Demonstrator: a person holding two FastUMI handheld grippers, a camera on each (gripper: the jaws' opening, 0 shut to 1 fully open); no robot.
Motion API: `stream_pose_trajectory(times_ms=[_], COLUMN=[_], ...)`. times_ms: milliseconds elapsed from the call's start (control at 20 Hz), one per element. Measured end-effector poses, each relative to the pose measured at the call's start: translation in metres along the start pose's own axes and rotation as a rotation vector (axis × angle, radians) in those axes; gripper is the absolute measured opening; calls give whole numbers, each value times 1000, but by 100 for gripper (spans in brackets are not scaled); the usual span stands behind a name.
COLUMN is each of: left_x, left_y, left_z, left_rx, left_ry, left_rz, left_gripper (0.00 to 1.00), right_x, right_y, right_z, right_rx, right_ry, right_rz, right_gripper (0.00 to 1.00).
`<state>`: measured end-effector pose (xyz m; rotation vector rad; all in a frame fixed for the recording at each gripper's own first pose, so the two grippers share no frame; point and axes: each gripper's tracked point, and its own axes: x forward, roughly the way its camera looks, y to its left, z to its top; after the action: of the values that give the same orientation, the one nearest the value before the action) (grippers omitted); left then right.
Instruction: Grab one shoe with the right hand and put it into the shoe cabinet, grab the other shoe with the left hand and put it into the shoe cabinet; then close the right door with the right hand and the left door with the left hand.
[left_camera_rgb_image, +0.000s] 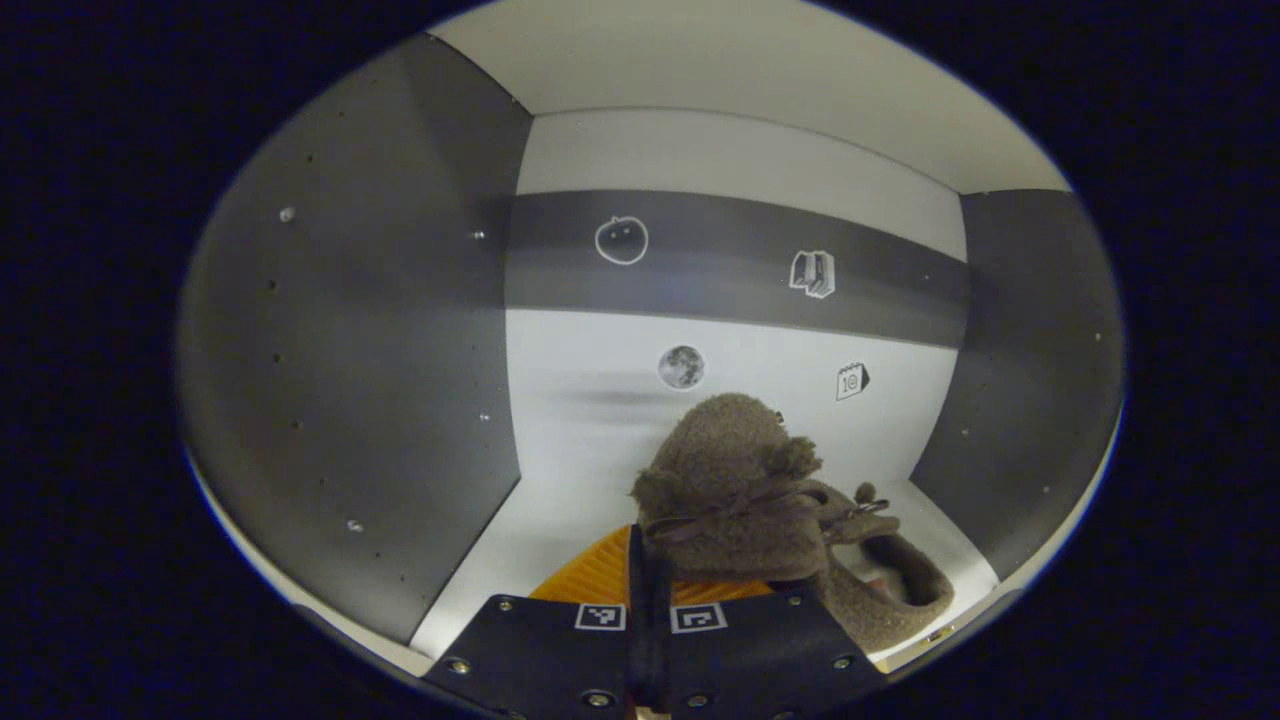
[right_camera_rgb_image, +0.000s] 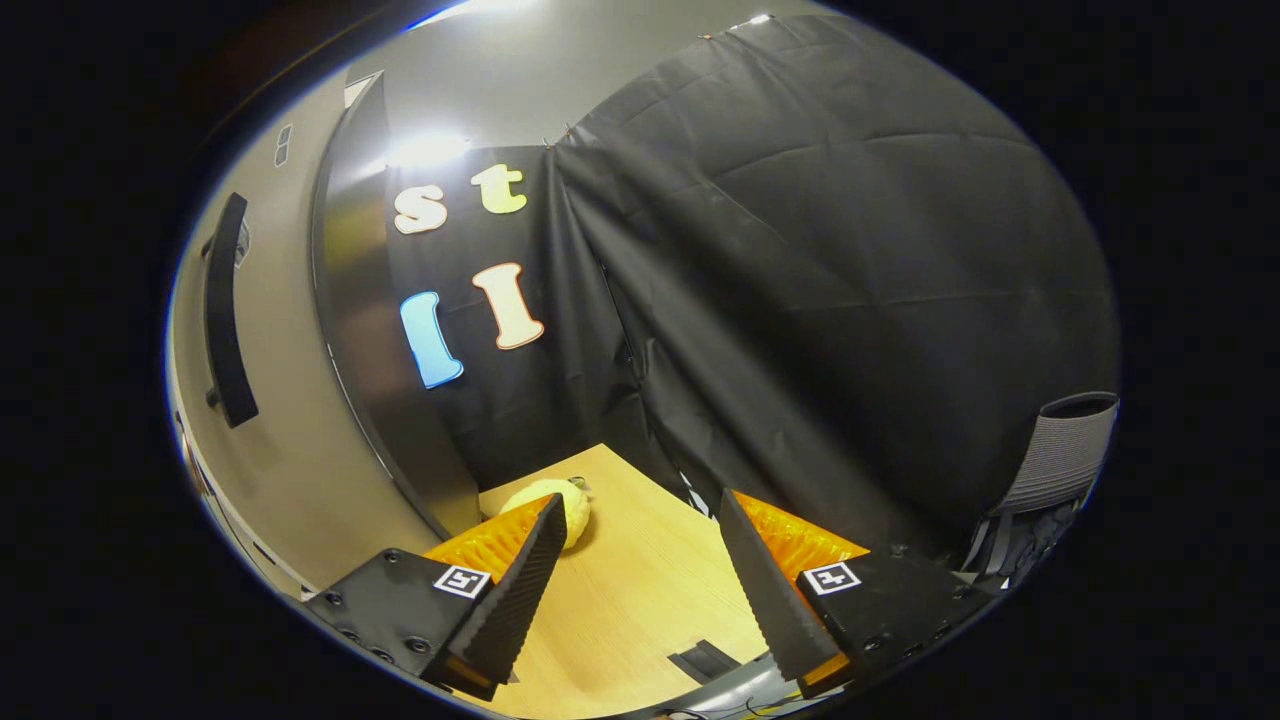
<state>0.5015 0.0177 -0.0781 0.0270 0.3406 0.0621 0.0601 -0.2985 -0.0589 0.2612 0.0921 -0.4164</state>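
Note:
In the left gripper view I look into the shoe cabinet, with its grey side walls and a white back panel carrying small stickers. A brown fuzzy shoe sits right at my left gripper, whose fingers are closed together on the shoe's near edge. A second brown fuzzy shape with an open mouth lies on the white shelf just to its right, touching it; I cannot tell whether it is a separate shoe. In the right gripper view my right gripper stands open over a wooden tabletop, holding nothing.
The cabinet's open door with a long black handle stands at the left of the right gripper view. A pale yellow rounded object lies on the table by the door's foot. A grey ribbed container sits far right.

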Motion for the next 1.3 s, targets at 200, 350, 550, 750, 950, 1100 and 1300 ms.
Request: stream_pose_trajectory(times_ms=[200,350,550,750,950,1100,1300], left_x=[21,30,30,-1,-60,-122,-206], left_y=[-5,-11,-13,5,1,-15,-22], left_z=[-14,-23,-34,-23,1,14,16], left_rx=[-11,0,58,122,134,107,122], left_ry=[48,76,100,57,-58,-185,-305], left_rz=[-2,-23,-36,17,-4,-68,-108], left_gripper=[7,4,28,100,94,100,100], right_x=[15,22,23,14,3,-11,-27], right_y=[5,8,13,16,15,14,15], right_z=[-3,-3,-10,-9,-1,14,35], right_rx=[-18,-13,-32,-24,-47,-57,-57], right_ry=[6,17,33,35,6,-45,-84], right_rz=[15,20,27,23,-10,-40,-59], right_gripper=[98,98,93,98,98,98,98])
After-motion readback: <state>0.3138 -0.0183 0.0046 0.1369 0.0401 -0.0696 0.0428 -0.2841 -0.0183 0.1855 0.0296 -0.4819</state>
